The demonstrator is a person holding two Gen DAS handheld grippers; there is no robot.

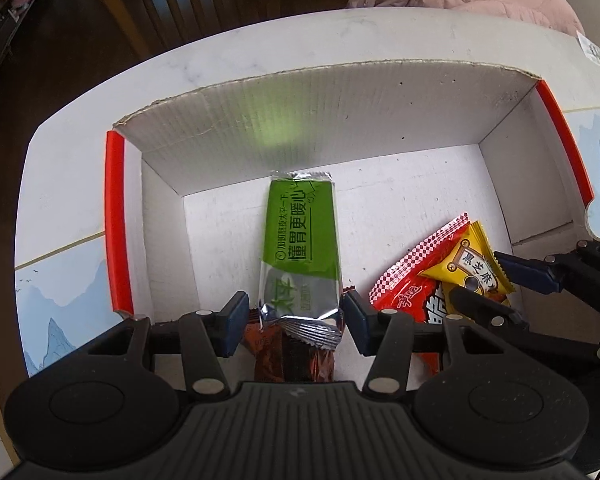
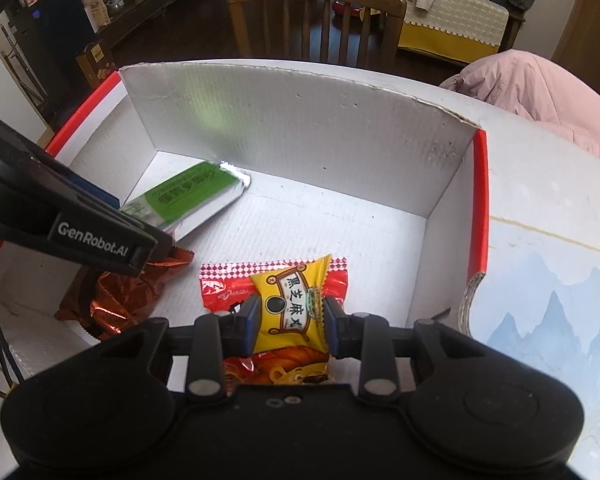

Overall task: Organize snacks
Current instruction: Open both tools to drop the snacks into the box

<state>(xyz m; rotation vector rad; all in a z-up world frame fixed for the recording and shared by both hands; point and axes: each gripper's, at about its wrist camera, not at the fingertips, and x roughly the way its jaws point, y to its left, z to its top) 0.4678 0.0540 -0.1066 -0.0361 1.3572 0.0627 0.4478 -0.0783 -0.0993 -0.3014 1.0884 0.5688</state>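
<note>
Two grippers reach down into a white cardboard box (image 1: 340, 128) with red edges. Nearest, the right gripper (image 2: 288, 322) pinches a yellow packet (image 2: 294, 308) printed 黑芝麻丸, over a red checkered packet (image 2: 220, 284). The left gripper (image 1: 296, 320), marked "GenRobot.AI" on its side, has its pads pressed against the silver end of a green wrapper (image 1: 302, 240) reading 懂胃更暖心; a brown foil packet (image 2: 120, 296) lies beneath. Beyond the box stand a wooden chair (image 2: 316, 12) and a pink garment (image 2: 540, 92).

Everything's in the box (image 1: 340, 120): long bar (image 1: 302, 236) mid-floor toward the back wall, foil packet (image 2: 116, 300) front-left, small pouch (image 2: 292, 308) atop flat packet (image 2: 220, 284) front-right.
</note>
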